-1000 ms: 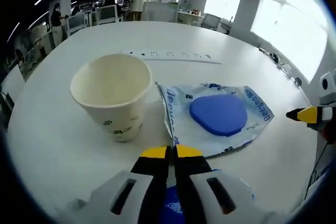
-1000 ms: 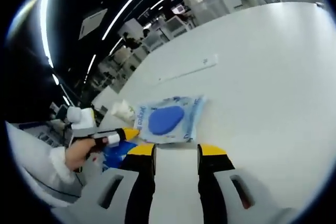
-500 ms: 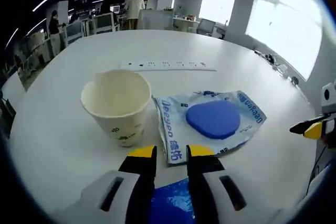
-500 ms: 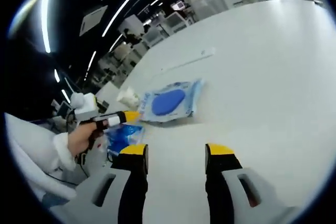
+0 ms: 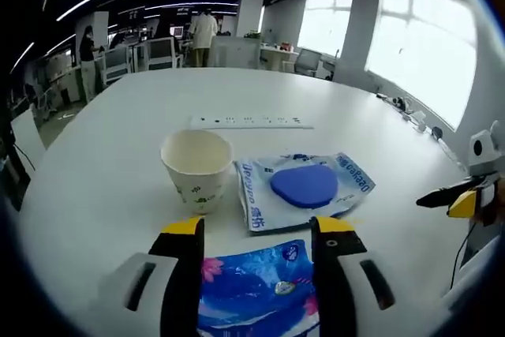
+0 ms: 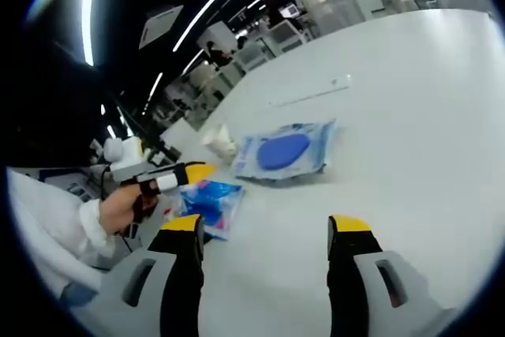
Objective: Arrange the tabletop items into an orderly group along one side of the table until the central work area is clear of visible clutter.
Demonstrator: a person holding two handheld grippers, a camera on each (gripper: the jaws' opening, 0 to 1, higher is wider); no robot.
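Observation:
A white paper cup stands on the white table. Beside it lies a pale wipes pack with a blue lid. A blue flower-print packet lies flat on the table between the wide-apart jaws of my left gripper, which is open and holds nothing. In the right gripper view, my right gripper is open above bare table, well short of the blue packet, the cup and the wipes pack. The left gripper shows there, held by a hand.
A white power strip lies across the table behind the cup, also in the right gripper view as the power strip. The right gripper's yellow tip enters at the table's right side. Desks, chairs and people stand far behind.
My left gripper has gone from shut to wide open and drawn back, leaving the blue packet flat on the table. The right gripper's jaws have spread wider and it has backed away.

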